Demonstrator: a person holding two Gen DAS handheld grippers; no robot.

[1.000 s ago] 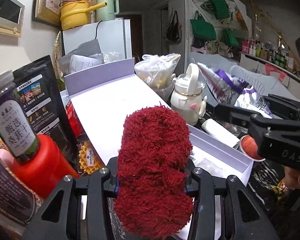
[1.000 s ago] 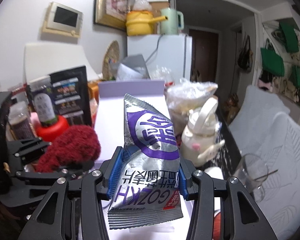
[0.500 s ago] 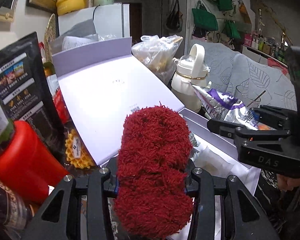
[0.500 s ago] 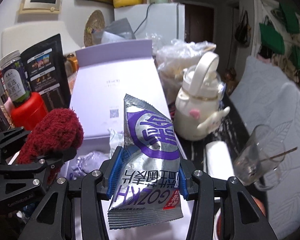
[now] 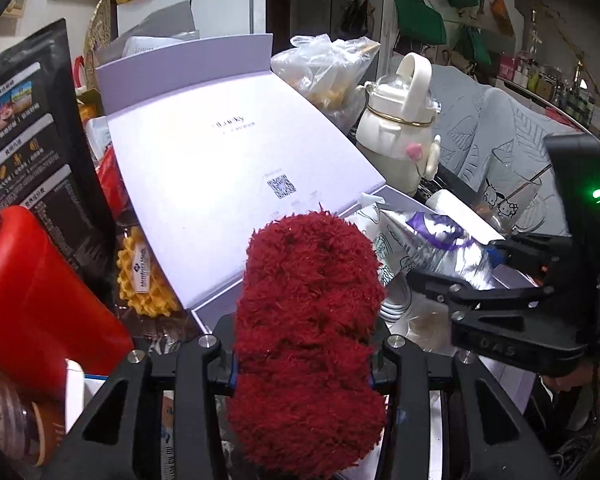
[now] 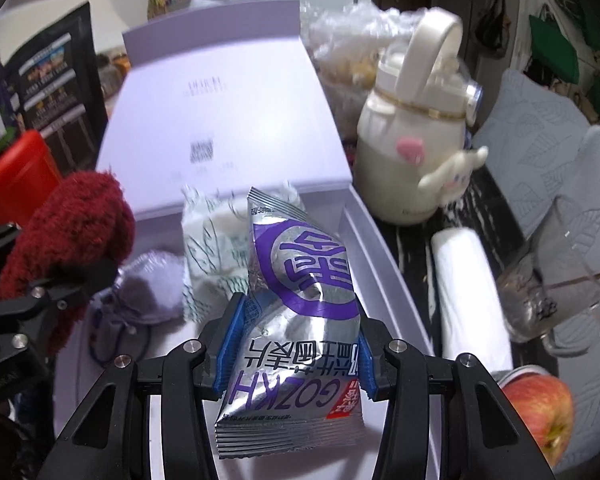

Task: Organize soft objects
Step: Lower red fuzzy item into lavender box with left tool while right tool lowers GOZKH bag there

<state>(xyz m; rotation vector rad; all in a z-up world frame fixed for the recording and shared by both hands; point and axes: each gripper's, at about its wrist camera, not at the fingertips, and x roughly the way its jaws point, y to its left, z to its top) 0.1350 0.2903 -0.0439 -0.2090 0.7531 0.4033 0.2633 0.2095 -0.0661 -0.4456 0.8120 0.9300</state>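
Observation:
My left gripper (image 5: 304,360) is shut on a fuzzy dark red soft thing (image 5: 308,320) that bulges out above and below the pads. It hangs at the near left edge of an open lavender box (image 6: 384,256). My right gripper (image 6: 290,344) is shut on a silver and purple snack packet (image 6: 300,300), held over the inside of the box. The red soft thing (image 6: 76,232) and the left gripper (image 6: 52,284) show at the left of the right wrist view. A pale purple drawstring pouch (image 6: 148,284) and a white wrapped pack with green print (image 6: 212,256) lie inside the box.
The box lid (image 5: 228,160) stands open at the back. Left of it are a red-lidded jar (image 5: 32,292), a black pouch (image 5: 24,120) and a wrapped waffle (image 5: 144,276). On the right stand a cream kettle (image 6: 416,152), a white roll (image 6: 468,280), a glass mug (image 6: 560,272) and an apple (image 6: 540,412).
Both grippers have sunk toward the open box, still holding their things. The snack packet has come down from above the box to just over its inside. The box now fills more of both views.

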